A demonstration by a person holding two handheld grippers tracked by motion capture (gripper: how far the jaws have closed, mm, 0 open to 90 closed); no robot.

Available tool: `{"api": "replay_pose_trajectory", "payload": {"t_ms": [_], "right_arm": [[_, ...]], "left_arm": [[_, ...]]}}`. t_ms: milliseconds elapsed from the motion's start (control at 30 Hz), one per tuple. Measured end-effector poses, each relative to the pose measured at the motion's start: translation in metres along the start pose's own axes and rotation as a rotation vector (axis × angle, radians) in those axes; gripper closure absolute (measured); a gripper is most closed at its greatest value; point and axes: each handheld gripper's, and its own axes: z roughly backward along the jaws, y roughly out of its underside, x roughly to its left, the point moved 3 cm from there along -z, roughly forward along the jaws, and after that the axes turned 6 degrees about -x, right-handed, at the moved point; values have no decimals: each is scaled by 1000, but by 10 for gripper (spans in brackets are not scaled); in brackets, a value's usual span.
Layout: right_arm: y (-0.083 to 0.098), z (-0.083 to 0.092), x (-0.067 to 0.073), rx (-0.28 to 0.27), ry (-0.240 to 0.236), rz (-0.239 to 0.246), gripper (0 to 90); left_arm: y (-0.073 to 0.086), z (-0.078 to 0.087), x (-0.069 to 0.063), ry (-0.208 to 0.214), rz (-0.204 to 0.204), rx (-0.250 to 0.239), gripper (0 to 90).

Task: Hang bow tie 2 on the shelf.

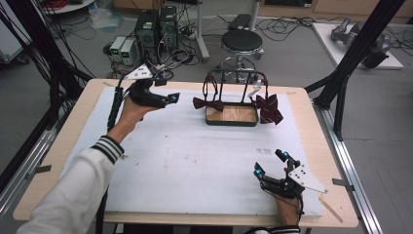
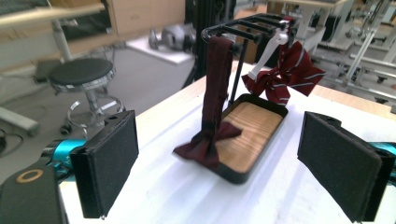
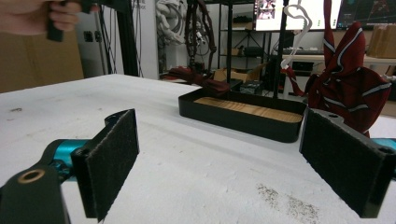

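The work in hand looks like hanging neckwear on the small black rack (image 1: 237, 78) that stands on a wood-floored tray (image 1: 231, 115) at the far middle of the table (image 1: 195, 161). Judging from how things lie, it appears mostly done. A dark red bow tie (image 2: 208, 145) hangs by its strap over the rack's left-hand bars, its bow resting on the tray's near rim and spilling a little onto the table. A striped red bow (image 1: 269, 109) hangs from a white hook at the rack's right end, just beside the tray's right wall. The left gripper (image 1: 168, 99) is held above the table's far left part, well apart from the rack and pointing toward it; its fingers (image 2: 111, 161) stand wide apart with nothing between them, and the plain bow tie sits beyond them in the left gripper view. The right gripper (image 1: 271, 163) rests low near the table's near right edge, its fingers (image 3: 114, 156) likewise spread and empty, facing the tray from a distance. No loose tie lies on the table, so what remains, if anything, is probably only tidying the plain bow, whose lower end sags onto the rim rather than hanging free.
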Motion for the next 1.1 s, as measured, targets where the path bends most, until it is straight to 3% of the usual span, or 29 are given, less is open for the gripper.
{"api": "replay_pose_trajectory", "payload": {"t_ms": [267,367,533,567,667,733,800,1100], "right_arm": [[0,0,0,-9,5,14,111],[0,0,1,-9,5,13,112],[0,0,1,-9,9,14,112],[0,1,2,-4,10,9,112],[0,0,2,-2,11,13,112],[0,0,2,-1,11,13,112],[0,0,2,0,11,14,112],[0,1,1,-9,17,11,112]], "left_arm": [[33,72,-13,-41,-23,-56,128],[49,97,-25,-60,-28,-93,128],[85,128,-48,-79,-35,-105,128],[94,133,-52,-87,-38,-104,128],[118,144,-61,-97,14,-109,128],[129,149,-67,-109,2,-98,128],[134,152,-71,-106,10,-106,128],[141,159,-76,-166,-9,-208,131]]}}
